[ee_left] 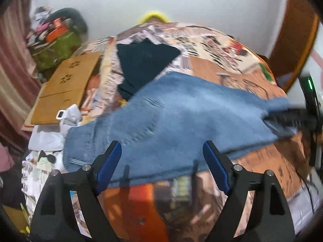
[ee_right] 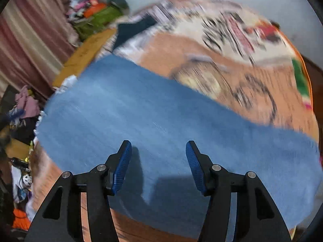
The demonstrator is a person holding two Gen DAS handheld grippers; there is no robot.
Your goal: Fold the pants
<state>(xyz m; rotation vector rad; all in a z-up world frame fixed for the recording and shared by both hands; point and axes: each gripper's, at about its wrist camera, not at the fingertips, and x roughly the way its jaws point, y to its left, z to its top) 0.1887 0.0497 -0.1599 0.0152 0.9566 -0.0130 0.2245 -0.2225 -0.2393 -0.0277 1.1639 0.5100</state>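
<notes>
Blue denim pants (ee_left: 181,121) lie flat across a patterned bedspread (ee_left: 232,70), waist end to the left, legs running right. My left gripper (ee_left: 162,151) is open and empty, hovering over the near edge of the pants. My right gripper (ee_right: 158,151) is open and empty, close above the pants' leg part (ee_right: 161,121); its shadow falls on the denim. The right gripper's dark body (ee_left: 292,117) shows blurred at the right of the left wrist view, over the leg end. Both views are motion-blurred.
A folded dark garment (ee_left: 145,60) lies on the bed beyond the pants. A wooden board (ee_left: 66,88) and a pile of white clothes (ee_left: 46,139) sit at the left edge. A green bag with clutter (ee_left: 56,48), a curtain (ee_left: 12,70) and a wooden door (ee_left: 292,40) surround the bed.
</notes>
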